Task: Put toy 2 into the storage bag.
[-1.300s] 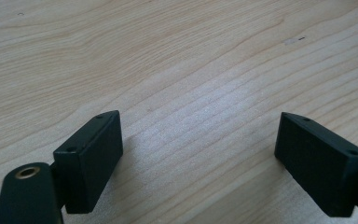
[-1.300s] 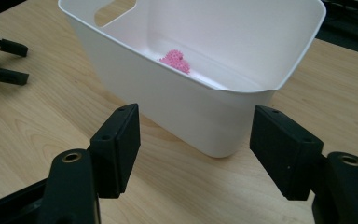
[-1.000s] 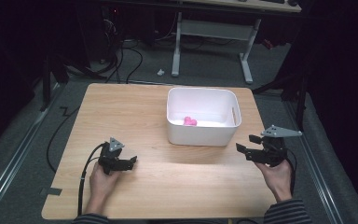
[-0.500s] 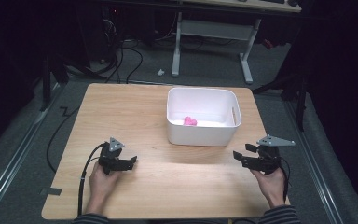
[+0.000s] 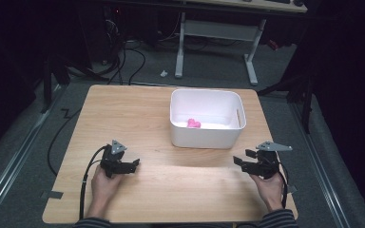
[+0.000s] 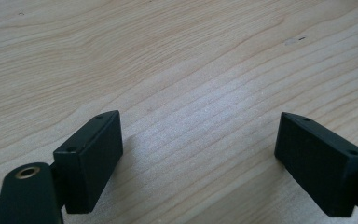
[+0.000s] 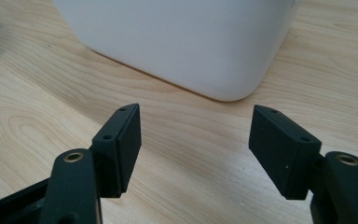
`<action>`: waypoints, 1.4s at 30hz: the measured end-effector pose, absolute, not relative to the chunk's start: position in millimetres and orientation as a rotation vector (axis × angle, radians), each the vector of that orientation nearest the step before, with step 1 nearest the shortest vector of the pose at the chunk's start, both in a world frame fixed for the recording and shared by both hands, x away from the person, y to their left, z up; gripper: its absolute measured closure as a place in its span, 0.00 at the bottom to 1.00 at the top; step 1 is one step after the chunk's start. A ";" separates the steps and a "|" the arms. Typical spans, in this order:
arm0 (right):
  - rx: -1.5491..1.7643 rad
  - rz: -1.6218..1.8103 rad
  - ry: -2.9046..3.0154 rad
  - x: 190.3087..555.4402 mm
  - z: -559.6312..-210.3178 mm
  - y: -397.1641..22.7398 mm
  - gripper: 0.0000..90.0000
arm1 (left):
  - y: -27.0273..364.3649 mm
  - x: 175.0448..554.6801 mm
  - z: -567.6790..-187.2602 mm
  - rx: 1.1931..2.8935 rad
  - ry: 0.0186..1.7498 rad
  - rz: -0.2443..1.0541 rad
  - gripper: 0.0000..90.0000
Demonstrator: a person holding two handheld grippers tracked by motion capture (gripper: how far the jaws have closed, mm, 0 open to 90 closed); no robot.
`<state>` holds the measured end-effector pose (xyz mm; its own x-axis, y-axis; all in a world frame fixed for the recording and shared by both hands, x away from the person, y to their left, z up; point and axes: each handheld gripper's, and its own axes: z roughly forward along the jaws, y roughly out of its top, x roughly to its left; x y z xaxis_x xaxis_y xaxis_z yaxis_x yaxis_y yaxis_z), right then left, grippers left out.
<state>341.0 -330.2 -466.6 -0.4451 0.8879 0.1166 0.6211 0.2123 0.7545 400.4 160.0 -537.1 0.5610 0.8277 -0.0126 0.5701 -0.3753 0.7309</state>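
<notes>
Surface: pale wood; it carries one white bin and both tools.
Left hand-held gripper: lies low on the surface in the person's left hand. In its own view the jaws stand wide apart over bare wood, with nothing between them.
Right hand-held gripper: held in the right hand just above the surface. In its own view the jaws are parted with a clear gap and grip nothing.
White bin: directly ahead of the right hand-held gripper and near it, not touching. A rounded lower corner faces the gap between the jaws. From the left hand-held gripper it lies ahead and off toward the other hand, farther away.
Bin's long axis: runs side to side, across the line along which the right jaws point.
Contents: one small pink thing on the bin's floor, close to the near wall and toward the left hand-held gripper's side. Its shape is too small to read.
Nearer hand: the right one is closer to the bin; the pink thing sits roughly between the two reaches, beyond the near wall from both.
Key relation: the wall stands between either set of jaws and the pink thing, so I judge a reach would have to come over the rim from above.
</notes>
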 end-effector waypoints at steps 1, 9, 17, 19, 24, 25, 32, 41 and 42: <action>1.416 1.083 2.150 341.2 -468.0 -330.0 0.38 | 160.0 400.4 -537.0 2.091 1.116 0.469 0.17; 1.439 1.068 2.148 345.9 -479.6 -328.5 0.38 | 160.0 400.4 -537.0 2.091 1.116 0.469 0.17; 1.447 1.042 2.151 350.9 -491.6 -325.8 0.38 | 160.0 400.4 -537.0 2.091 1.116 0.469 0.17; 1.455 1.038 2.149 351.9 -494.4 -325.3 0.38 | 160.0 400.4 -537.0 2.091 1.116 0.469 0.17; 1.455 1.017 2.148 354.8 -501.2 -325.3 0.38 | 160.0 400.4 -537.0 2.091 1.116 0.469 0.17; 1.466 1.014 2.146 354.9 -501.9 -324.9 0.38 | 159.9 400.4 -537.1 2.091 1.116 0.469 0.17; 1.468 0.991 2.143 356.9 -509.1 -324.0 0.38 | 160.0 400.4 -537.0 2.091 1.116 0.469 0.17; 1.446 0.958 2.136 359.0 -516.6 -321.8 0.38 | 160.0 400.4 -537.1 2.091 1.116 0.469 0.17; 1.448 0.957 2.136 359.2 -517.5 -321.4 0.38 | 160.0 400.4 -537.0 2.091 1.116 0.469 0.17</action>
